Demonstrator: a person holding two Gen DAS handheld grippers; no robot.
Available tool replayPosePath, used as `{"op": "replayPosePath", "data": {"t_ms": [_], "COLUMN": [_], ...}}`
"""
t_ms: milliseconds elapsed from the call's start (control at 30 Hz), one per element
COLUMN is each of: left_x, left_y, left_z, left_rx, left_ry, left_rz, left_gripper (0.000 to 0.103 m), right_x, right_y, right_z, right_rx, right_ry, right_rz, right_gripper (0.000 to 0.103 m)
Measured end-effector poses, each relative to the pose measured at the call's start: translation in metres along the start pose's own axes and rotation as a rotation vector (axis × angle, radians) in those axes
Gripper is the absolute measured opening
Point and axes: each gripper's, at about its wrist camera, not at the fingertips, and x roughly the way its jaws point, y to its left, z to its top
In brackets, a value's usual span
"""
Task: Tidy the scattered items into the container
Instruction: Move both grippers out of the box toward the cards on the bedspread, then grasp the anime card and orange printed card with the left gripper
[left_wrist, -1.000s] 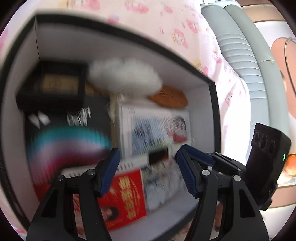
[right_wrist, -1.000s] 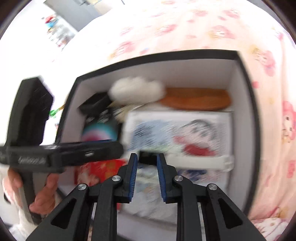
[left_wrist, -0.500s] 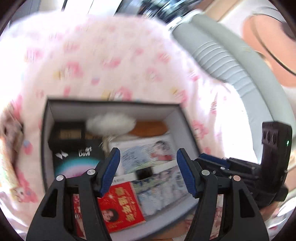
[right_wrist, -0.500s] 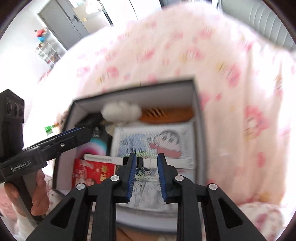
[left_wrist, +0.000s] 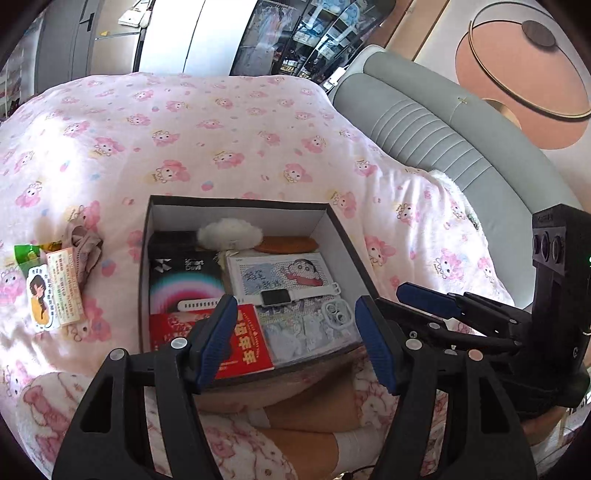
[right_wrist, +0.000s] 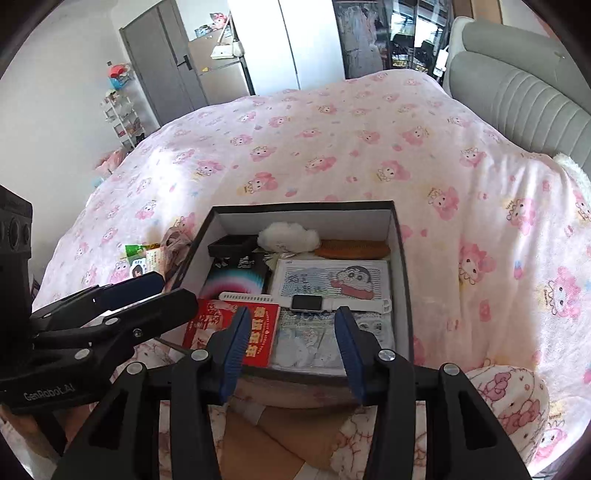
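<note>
A black box with white inner walls (left_wrist: 236, 216) (right_wrist: 306, 218) sits on the pink bed. It holds a white smartwatch (left_wrist: 275, 296) (right_wrist: 306, 302), a white fluffy piece (left_wrist: 229, 233), a brown comb (right_wrist: 352, 249), a cartoon card (left_wrist: 282, 275), a red booklet (left_wrist: 247, 345) and a dark Smart Devil box (left_wrist: 184, 275). My left gripper (left_wrist: 297, 341) is open and empty, above the box's near edge. My right gripper (right_wrist: 293, 350) is open and empty, also at the near edge. Packets (left_wrist: 50, 284) (right_wrist: 142, 262) and a crumpled beige cloth (left_wrist: 85, 245) lie on the bed left of the box.
The pink patterned bedspread (right_wrist: 332, 140) spreads all round the box. A grey padded headboard (left_wrist: 443, 147) (right_wrist: 524, 92) runs along the right. A person's legs (left_wrist: 295, 424) lie under the box's near side. Wardrobes and a shelf rack (right_wrist: 122, 110) stand at the back.
Both grippers have pulled back and up from the box. The right gripper has opened; the smartwatch it was over now lies in the box.
</note>
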Motion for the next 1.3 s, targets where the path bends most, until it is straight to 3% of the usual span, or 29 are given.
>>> {"op": "replayPosePath", "data": {"t_ms": [200,333,400,533,600,667,767,933,1233,1300], "left_x": [-0.036,-0.067,-0.078,-0.091,-0.079,-0.057,-0.035,0.002,0.047,0.054], "left_y": [0.045,0.094,0.123,0.194,0.235,0.276,0.316,0.35,0.376,0.38], "left_z": [-0.013,-0.025,-0.03,-0.043,-0.048,-0.052,-0.055,-0.054,-0.047,-0.047], "left_rx": [-0.073,-0.178,-0.222,-0.364,-0.421,-0.48,-0.532,-0.536,-0.549,-0.57], "left_ry": [-0.036,-0.094,-0.108,-0.14,-0.112,-0.05,-0.009,0.021,0.075,0.087], "left_rz": [0.069,0.084,0.148,0.273,0.305,0.331,0.31,0.271,0.158,0.117], "left_gripper": [0.067,0.068,0.068,0.068,0.068,0.065,0.063,0.064,0.058,0.045], "right_x": [0.023,0.052,0.071,0.107,0.136,0.169,0.218,0.283,0.342,0.352], "right_y": [0.055,0.095,0.121,0.156,0.174,0.196,0.218,0.224,0.215,0.221], "right_z": [0.0,0.015,0.022,0.037,0.051,0.061,0.065,0.056,0.06,0.057], "right_rx": [-0.092,-0.12,-0.149,-0.167,-0.145,-0.158,-0.182,-0.179,-0.016,-0.025], "right_ry": [0.026,0.127,0.161,0.176,0.208,0.269,0.387,0.495,0.617,0.652], "right_rz": [0.09,0.346,0.417,0.358,0.319,0.335,0.305,0.19,0.195,0.234], "right_gripper": [0.042,0.042,0.042,0.042,0.042,0.042,0.042,0.042,0.042,0.042]}}
